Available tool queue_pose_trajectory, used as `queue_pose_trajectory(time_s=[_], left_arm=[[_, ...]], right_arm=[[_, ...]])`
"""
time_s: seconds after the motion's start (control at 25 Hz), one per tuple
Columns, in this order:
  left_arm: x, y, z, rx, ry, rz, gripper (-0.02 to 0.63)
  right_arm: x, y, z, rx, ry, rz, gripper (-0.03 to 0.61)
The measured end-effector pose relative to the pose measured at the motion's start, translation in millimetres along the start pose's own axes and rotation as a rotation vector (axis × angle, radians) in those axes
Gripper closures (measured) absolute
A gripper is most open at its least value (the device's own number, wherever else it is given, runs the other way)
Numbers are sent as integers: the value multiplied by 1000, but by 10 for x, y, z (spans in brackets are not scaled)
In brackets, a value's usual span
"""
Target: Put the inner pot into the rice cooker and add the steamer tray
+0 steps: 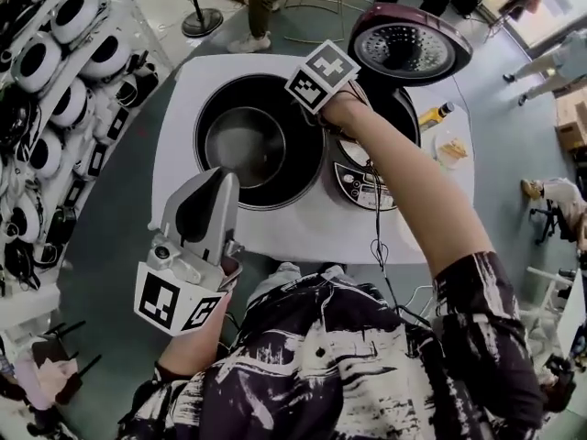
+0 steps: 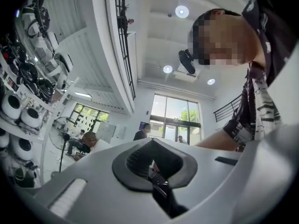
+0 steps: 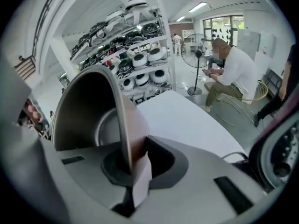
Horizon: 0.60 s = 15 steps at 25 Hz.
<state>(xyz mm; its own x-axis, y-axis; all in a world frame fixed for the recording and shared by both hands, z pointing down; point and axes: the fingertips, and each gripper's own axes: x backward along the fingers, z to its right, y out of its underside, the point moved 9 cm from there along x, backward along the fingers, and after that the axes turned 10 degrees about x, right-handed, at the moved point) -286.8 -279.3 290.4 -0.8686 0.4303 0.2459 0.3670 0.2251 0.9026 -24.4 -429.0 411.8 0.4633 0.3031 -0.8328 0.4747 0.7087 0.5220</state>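
Shelves of white-and-black appliances fill the left edge of the head view. The right gripper view shows them again, beyond the table, where a seated person and a standing fan also appear.

The left gripper is at the lower left, off the near edge of the table, with open floor around it. Its own view looks up at the ceiling lights and windows. There its jaws are together, with nothing between them.

The inner pot fills the middle of the table, its mouth up and its metal floor bare. It is outside the rice cooker, and its right side overlaps the cooker's opening. Whether its base rests on the table cannot be told.

The right gripper is clamped on the pot's right rim. Only its own view shows this, with the thin wall upright between the jaws. From the head camera, the marker cube and hand cover the grip.

Right of the pot, the cooker's lid stands open, its perforated inner face showing. The print on the control panel is too small to read. Bare white table runs along the near edge — a yellow-and-black item lies near the right edge.
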Motion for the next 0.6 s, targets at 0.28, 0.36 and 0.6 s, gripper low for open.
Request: queue_pose_trajectory(time_s=[0.28,0.36,0.6], left_arm=[[-592,140,548,43,208,-24,609],[-728,205,703,54,251,-37,609],[-965,355,978,69,317,-70,609]], right_arm=[[1371,778,468,-219,134,49,577],[1676,1136,575,-289,183,54,577],[2039,2173,835,-514,302,60,577]])
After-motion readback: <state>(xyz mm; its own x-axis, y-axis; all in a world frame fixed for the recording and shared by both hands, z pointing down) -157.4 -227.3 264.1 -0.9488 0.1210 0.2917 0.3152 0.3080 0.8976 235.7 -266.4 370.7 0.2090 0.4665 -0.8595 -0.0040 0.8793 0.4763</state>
